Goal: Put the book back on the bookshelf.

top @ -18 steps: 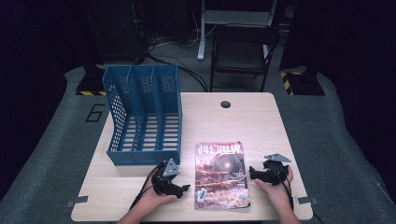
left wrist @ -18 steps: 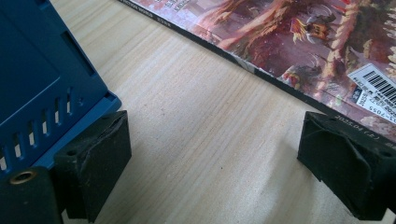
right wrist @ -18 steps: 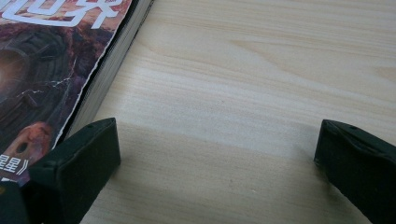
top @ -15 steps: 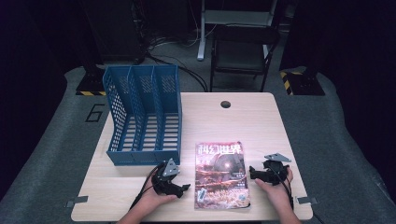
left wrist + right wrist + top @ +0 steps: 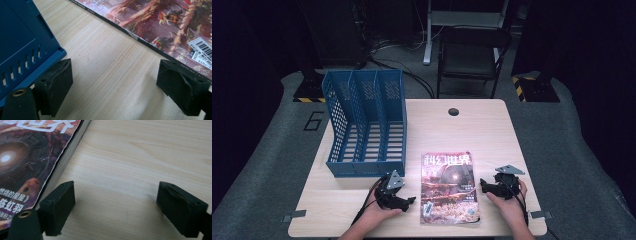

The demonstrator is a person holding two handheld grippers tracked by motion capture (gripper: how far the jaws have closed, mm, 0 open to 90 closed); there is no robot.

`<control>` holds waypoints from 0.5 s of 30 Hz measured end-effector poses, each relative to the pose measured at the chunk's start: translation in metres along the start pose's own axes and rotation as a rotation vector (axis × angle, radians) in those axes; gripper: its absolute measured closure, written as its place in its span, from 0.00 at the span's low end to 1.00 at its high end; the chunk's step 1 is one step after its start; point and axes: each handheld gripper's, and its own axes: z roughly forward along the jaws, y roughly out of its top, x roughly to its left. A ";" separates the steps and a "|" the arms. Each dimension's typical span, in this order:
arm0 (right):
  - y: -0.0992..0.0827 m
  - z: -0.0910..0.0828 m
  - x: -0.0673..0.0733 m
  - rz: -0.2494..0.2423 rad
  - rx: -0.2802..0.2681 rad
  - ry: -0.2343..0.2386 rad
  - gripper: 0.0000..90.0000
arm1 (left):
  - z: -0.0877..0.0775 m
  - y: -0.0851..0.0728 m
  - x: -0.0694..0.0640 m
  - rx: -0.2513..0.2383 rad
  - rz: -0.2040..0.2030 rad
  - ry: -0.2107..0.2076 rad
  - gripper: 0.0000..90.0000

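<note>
A magazine (image 5: 448, 186) with a reddish cover lies flat near the table's front edge. My left gripper (image 5: 412, 200) rests on the wood just left of it, jaws wide open over bare table (image 5: 112, 75), with the magazine's spine (image 5: 140, 37) beyond the right jaw. My right gripper (image 5: 482, 186) sits just right of the magazine, also open with nothing between its jaws; the magazine's page edge (image 5: 67, 152) runs past its left jaw. A blue three-slot file rack (image 5: 364, 122) stands at the table's left, its corner (image 5: 27, 47) close by the left gripper's left jaw.
The light wooden table (image 5: 482, 135) has a round cable hole (image 5: 454, 111) near its far edge. A dark chair (image 5: 472, 55) stands behind the table. Bare wood lies right of the magazine and behind it.
</note>
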 end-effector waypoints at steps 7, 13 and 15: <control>0.002 -0.010 0.001 -0.033 0.045 0.052 0.40 | 0.001 0.007 0.001 0.012 -0.051 0.029 0.28; 0.002 -0.018 0.004 0.003 0.072 0.089 0.49 | 0.000 0.013 0.002 0.024 -0.119 0.009 0.35; 0.003 -0.022 0.007 0.016 0.054 0.109 0.51 | 0.001 0.014 0.001 0.017 -0.136 -0.011 0.36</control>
